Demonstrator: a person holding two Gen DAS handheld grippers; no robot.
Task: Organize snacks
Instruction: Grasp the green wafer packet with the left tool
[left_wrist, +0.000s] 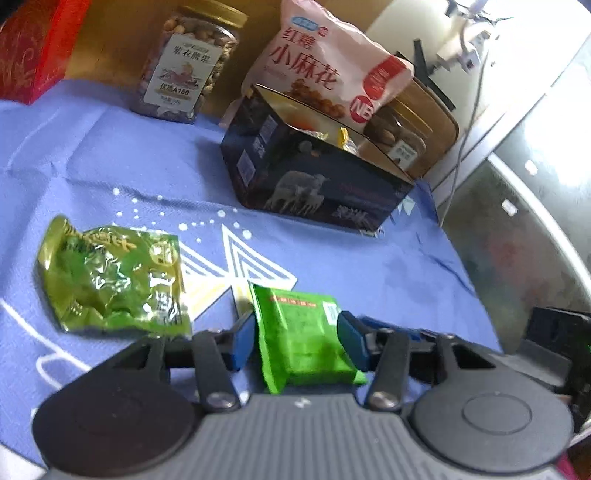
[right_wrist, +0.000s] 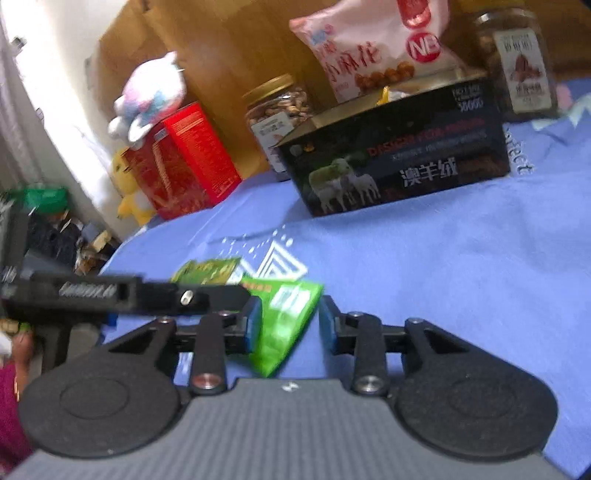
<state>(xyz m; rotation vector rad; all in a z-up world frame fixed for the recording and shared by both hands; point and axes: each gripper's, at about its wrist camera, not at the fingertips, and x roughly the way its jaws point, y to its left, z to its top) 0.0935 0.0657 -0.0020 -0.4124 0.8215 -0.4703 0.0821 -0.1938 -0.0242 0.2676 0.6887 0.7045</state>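
Between both spread hand-held grippers (left_wrist: 295, 341) (right_wrist: 290, 323) lies a flat bright-green snack packet (left_wrist: 301, 339), unpinched.

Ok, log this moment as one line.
left hand-held gripper: open around green packet | right hand-held gripper: open, same packet | dark box: holds pink bag

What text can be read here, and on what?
"红糖 小麻花", "NB": pink snack bag.
"紫衣腰果", "A180": clear plastic nut jar.
"澳羊绒": dark cardboard box with sheep.
Two green packets, red box: too blurred.
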